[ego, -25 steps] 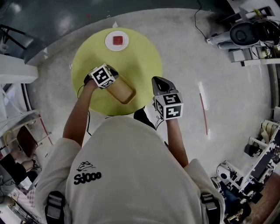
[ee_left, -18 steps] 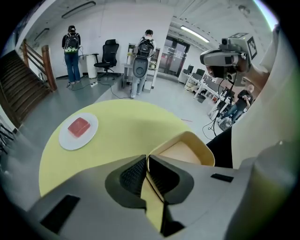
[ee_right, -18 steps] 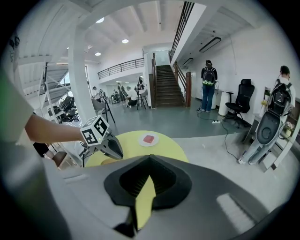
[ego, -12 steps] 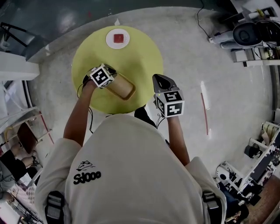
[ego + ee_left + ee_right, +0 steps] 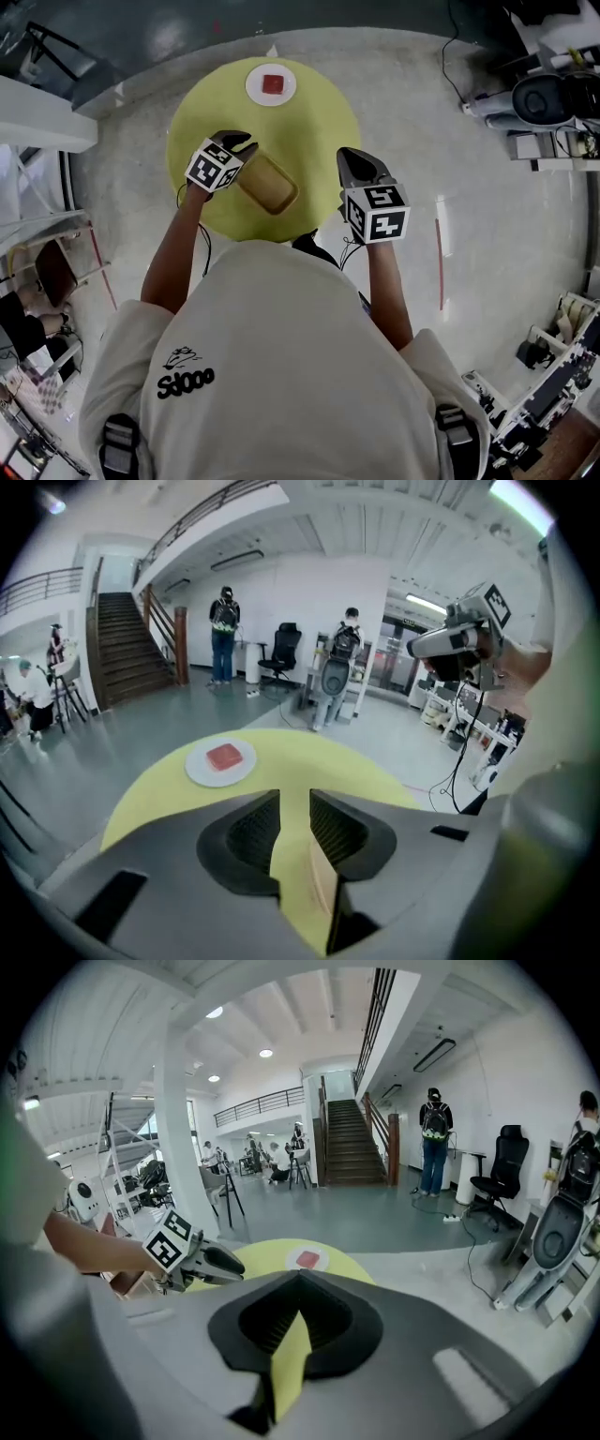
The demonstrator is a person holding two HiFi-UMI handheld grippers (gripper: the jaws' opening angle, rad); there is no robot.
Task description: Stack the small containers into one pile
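A tan rectangular container (image 5: pixel 269 183) lies on the round yellow table (image 5: pixel 314 122), near its front edge. My left gripper (image 5: pixel 238 142) is at the container's left end. Its jaws are opening, and the container's thin tan rim (image 5: pixel 323 892) shows low in the gap beside the right finger, with no pad pressing on it. In the left gripper view the left gripper (image 5: pixel 294 803) looks across the table. My right gripper (image 5: pixel 352 159) hovers off the table's right edge with its jaws closed to a point and nothing between them. From the right gripper (image 5: pixel 300 1283), yellow tabletop shows below the tips.
A white plate (image 5: pixel 272 84) with a red block on it sits at the table's far side, also seen as the plate (image 5: pixel 223 761) ahead of the left jaws. Around the table is grey floor, with cables, machines and office chairs to the right; people stand far off.
The left jaws were shut on the container's left end and have now spread apart. The container stays where it lay. The right gripper has hardly moved.
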